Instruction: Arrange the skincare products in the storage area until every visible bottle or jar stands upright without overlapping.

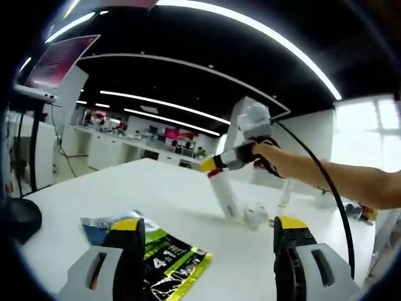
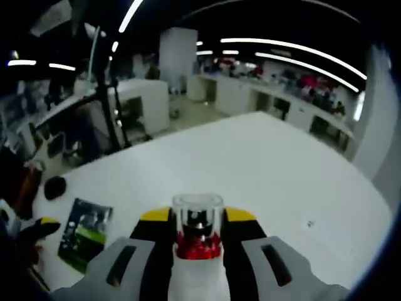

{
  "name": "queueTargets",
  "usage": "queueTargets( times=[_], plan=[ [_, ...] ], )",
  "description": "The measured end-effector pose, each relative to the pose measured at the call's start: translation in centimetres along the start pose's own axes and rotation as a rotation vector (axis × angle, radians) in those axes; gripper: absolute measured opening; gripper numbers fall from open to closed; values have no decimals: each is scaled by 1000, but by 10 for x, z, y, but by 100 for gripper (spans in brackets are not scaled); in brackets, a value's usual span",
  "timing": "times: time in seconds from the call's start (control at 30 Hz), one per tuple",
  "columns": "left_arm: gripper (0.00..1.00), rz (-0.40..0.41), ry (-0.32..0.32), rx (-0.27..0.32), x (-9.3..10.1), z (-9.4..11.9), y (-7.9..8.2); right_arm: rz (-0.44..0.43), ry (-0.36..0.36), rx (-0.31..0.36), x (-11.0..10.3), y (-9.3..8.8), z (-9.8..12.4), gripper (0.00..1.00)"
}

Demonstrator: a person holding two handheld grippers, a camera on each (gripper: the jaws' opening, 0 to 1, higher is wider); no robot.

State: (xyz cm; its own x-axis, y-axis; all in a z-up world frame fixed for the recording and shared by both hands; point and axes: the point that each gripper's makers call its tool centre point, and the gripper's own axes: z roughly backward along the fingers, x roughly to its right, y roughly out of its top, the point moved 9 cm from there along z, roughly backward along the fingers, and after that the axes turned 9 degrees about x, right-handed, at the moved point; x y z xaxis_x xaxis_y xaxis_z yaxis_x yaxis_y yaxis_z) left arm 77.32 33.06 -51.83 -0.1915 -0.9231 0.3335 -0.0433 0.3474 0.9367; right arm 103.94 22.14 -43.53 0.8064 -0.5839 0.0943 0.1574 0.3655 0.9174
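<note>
Clamped between the right tongs (image 2: pixel 198 235), a white bottle (image 2: pixel 199 251) with a clear cap and red collar rises over the white table (image 2: pixel 282 163). Spread and empty, the left tongs (image 1: pixel 207 241) hover just beyond a green sachet (image 1: pixel 160 257). Lowering the bottle straight, base first, beside the small jars (image 1: pixel 255 216) looks wisest. Those jars blur; the bottle's base is cut off.

the right gripper (image 2: pixel 198 233) clamps a clear-capped bottle (image 2: pixel 198 232). a green packet (image 2: pixel 85 233) lies left of its jaws on the white table (image 2: pixel 269 169).
</note>
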Motion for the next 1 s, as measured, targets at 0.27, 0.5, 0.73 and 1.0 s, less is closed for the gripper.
queueTargets(
  times=[0.27,0.5,0.73,1.0],
  plan=[
    [87,14,-20,1,7,-4,-4,-35,-2,137,-9,-11,47,27],
    [87,24,-29,1,8,-8,-7,-66,39,195,-19,-19,70,27],
    [86,41,-32,-1,9,-10,-11,-59,56,219,-38,-30,100,27],
    [86,57,-42,-18,13,-12,-18,-66,62,227,-48,-37,128,27]
  ],
)
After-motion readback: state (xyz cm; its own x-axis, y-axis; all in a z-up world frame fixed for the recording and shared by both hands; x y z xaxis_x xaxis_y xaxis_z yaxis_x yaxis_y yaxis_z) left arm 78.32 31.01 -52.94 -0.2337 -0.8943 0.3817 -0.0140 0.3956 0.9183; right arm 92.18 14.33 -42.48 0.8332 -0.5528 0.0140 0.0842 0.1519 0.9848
